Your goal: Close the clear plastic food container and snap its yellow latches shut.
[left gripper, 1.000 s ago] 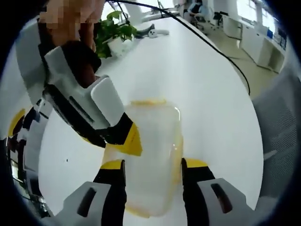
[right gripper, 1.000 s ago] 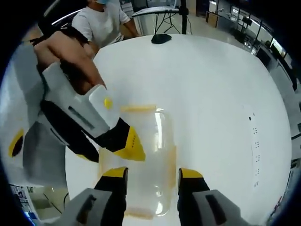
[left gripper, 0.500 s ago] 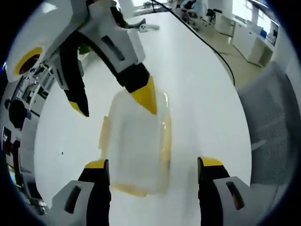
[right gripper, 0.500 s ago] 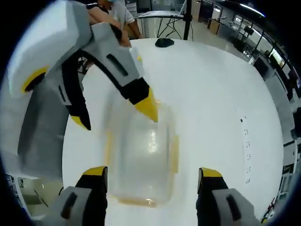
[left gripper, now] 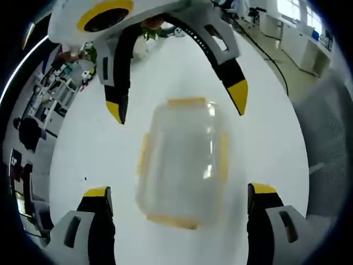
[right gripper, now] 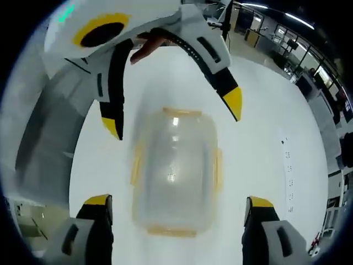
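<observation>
Clear container (left gripper: 185, 160) on white table (left gripper: 265, 127), between both gaping grippers

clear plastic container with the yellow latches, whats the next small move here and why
Probably lower one open gripper onto a yellow side latch and press it down. The clear plastic food container sits lidded on the white table, while the left gripper and right gripper hang spread wide, touching nothing. Blur hides whether any latch is snapped.

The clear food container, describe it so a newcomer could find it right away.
On the white table, between the two open grippers, sits the clear food container. Its see-through body and yellow latches along its edges set it apart.
</observation>
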Available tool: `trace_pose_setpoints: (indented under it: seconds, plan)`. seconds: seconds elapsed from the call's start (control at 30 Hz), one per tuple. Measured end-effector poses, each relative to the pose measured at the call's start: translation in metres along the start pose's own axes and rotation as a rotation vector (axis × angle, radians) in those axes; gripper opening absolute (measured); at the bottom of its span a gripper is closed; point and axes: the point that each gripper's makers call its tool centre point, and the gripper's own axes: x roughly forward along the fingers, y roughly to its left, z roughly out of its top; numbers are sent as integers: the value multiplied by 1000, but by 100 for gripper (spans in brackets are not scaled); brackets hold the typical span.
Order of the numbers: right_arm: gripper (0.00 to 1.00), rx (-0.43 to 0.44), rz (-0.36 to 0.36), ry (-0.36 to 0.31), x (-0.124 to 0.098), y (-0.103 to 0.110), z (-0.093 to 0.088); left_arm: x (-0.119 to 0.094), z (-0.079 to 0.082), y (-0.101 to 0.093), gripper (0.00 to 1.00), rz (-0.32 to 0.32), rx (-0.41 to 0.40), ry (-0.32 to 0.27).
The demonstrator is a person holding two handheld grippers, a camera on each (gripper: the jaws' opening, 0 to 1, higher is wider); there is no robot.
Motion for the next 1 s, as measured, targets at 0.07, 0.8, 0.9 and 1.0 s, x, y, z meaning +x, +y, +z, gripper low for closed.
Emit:
trace_pose_setpoints:
  seconds: [0.07,0.8,0.9,1.0]
  plan:
    - [99,6,-2,0,0,1,-2,2,-5,1,99,0,13,15]
    - [99,34,-26,-13,13,2,-11,24,-23,4,99,-51,26,83]
    - [99,31,-20,0,16,4,-15,26,-26,2,99,-66,38,92]
    - [99,31,-22,1,17,3,-15,28,-28,1,99,-76,33,99]
